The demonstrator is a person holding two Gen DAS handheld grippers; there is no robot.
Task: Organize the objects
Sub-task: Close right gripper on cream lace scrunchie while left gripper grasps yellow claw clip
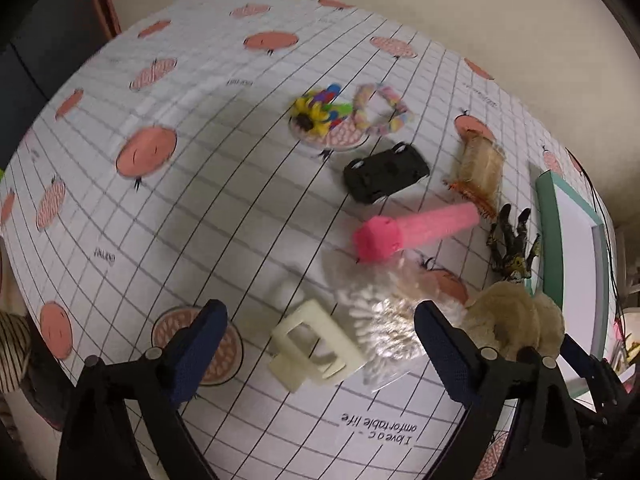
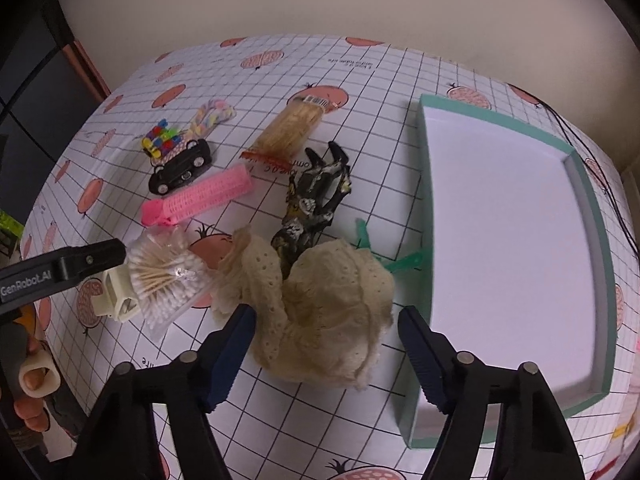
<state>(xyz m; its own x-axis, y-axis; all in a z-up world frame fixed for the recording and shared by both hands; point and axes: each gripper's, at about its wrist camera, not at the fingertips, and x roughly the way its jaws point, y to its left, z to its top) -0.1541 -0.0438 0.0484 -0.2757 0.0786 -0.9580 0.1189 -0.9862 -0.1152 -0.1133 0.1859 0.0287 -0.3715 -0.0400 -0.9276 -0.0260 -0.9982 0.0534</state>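
The left gripper is hovering with jaws spread over a cream clip and a bag of swabs; motion blur is smearing both. The right gripper is also gaping wide, holding nothing, above a lace cloth lying just beside the empty tray. The cloth is hiding the lower part of a dark figure and most of a green hanger. Farther back a pink roller, a black car and a toothpick jar are lying on the tablecloth.
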